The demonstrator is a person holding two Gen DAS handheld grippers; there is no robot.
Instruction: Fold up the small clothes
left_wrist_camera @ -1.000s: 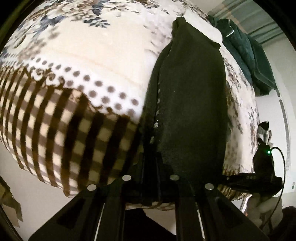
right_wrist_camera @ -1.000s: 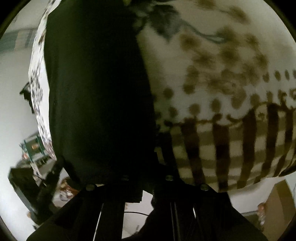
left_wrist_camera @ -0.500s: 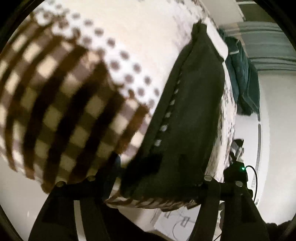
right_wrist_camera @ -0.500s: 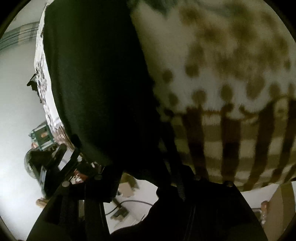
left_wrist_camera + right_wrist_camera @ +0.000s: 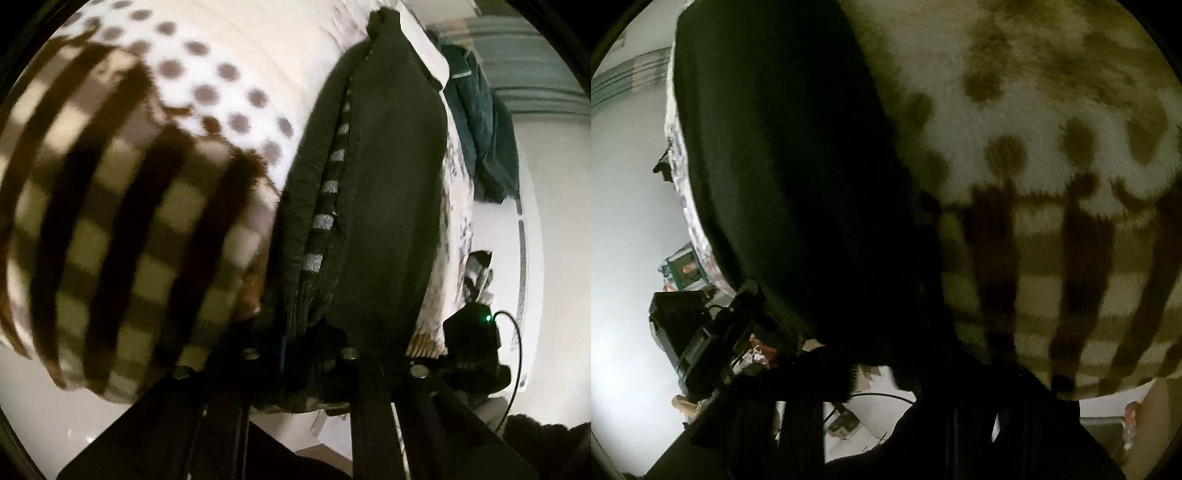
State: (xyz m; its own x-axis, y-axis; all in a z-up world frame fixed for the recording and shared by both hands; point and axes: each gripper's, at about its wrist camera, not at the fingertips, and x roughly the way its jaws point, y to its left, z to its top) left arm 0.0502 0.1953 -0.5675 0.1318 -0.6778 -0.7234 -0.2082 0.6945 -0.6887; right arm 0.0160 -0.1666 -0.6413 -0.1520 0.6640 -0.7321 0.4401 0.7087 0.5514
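Change: both grippers have been closing in since half a second ago, fingers narrowing on the garment's near edge.
Blanket (image 5: 229,74): lying at left, dotted and checked, blurred.
Left gripper (image 5: 299,350): clenching on the dark garment (image 5: 388,192), at its near hem.
Garment position: lying folded lengthwise on the blanket, striped inner edge showing.
Green clothing (image 5: 480,140): sitting far right.
Right gripper (image 5: 886,384): too dark, grip cannot be told.

The folded garment (image 5: 388,192) lies on the blanket (image 5: 147,184); a clothes heap (image 5: 484,129) sits behind, to its right.
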